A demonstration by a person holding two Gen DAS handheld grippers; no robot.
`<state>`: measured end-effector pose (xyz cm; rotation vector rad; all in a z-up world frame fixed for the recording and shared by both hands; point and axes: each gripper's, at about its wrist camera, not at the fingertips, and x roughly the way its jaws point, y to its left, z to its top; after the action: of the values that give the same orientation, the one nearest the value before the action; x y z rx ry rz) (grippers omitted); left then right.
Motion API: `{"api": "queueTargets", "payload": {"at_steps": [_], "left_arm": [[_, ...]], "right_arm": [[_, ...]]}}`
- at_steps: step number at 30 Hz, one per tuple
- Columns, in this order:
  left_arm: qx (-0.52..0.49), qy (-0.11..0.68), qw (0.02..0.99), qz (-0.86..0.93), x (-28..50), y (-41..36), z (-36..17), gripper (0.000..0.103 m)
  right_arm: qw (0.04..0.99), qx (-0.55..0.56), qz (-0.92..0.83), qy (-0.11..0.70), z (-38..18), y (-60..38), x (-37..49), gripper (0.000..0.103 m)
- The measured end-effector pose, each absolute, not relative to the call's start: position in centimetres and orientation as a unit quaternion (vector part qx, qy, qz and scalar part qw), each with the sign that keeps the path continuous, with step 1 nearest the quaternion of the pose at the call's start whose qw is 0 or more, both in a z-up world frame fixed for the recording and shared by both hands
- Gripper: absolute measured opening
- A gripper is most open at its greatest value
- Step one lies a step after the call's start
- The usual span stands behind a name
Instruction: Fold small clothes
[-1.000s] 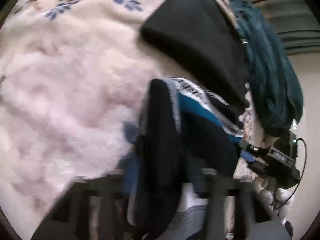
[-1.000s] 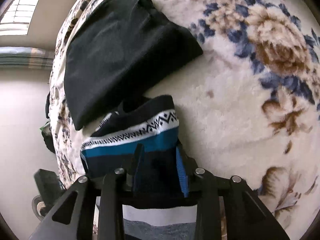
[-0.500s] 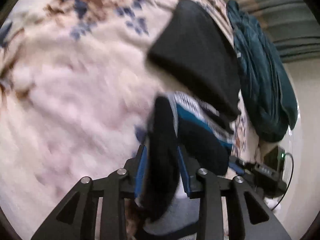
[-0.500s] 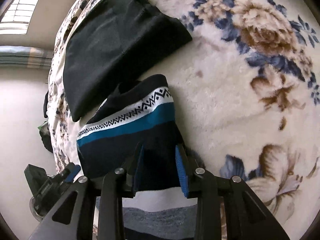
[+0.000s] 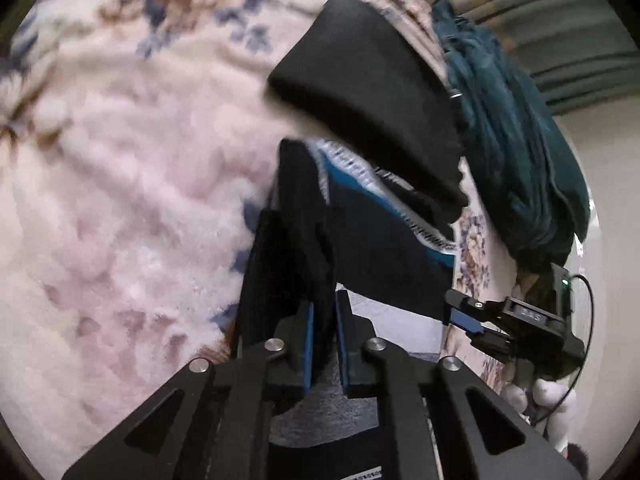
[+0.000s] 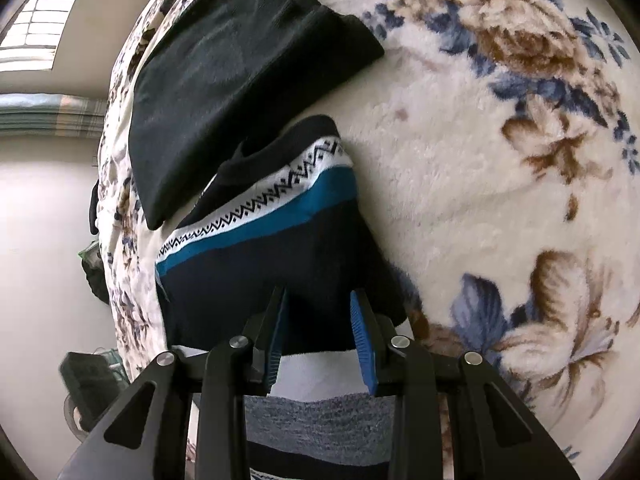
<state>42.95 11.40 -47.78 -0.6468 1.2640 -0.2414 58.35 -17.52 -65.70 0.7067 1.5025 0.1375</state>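
Left gripper [image 5: 323,330] is clamped on a raised dark fold of the patterned sweater [image 6: 256,240]; jaws just closed. Right gripper [image 6: 318,322] is held half-spread, sweater hem between the fingers, grip cannot be told. Sweater lies on the floral blanket [image 6: 500,168], beside a folded black garment [image 6: 240,64]. Step judged: mid-fold; next, the lifted edge is to be carried over and laid flat.
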Motion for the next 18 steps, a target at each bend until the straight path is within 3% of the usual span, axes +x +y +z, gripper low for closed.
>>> {"api": "queueTargets", "payload": {"at_steps": [6,9,11,15,17,18], "left_arm": [[-0.289,0.618,0.727,-0.076,43.8,13.0,-51.2,0.008],[-0.296,0.619,0.722,-0.088,44.6,13.0,-50.4,0.012],[-0.289,0.614,0.730,-0.084,45.2,12.7,-49.4,0.026],[-0.275,0.599,0.747,-0.088,47.5,11.9,-48.4,0.033],[-0.253,0.595,0.757,-0.092,49.5,10.7,-48.2,0.052],[-0.234,0.595,0.763,-0.098,50.8,9.8,-48.3,0.056]], "right_arm": [[0.671,0.316,0.059,0.668,-65.7,-17.7,58.3,0.034],[0.679,0.310,0.059,0.663,-65.2,-18.0,59.0,0.034],[0.691,0.300,0.055,0.656,-65.1,-18.3,60.0,0.034],[0.701,0.283,0.054,0.652,-66.2,-18.5,63.4,0.034],[0.695,0.260,0.066,0.667,-67.5,-17.7,65.2,0.034],[0.698,0.239,0.071,0.671,-68.1,-17.2,66.0,0.034]]}}
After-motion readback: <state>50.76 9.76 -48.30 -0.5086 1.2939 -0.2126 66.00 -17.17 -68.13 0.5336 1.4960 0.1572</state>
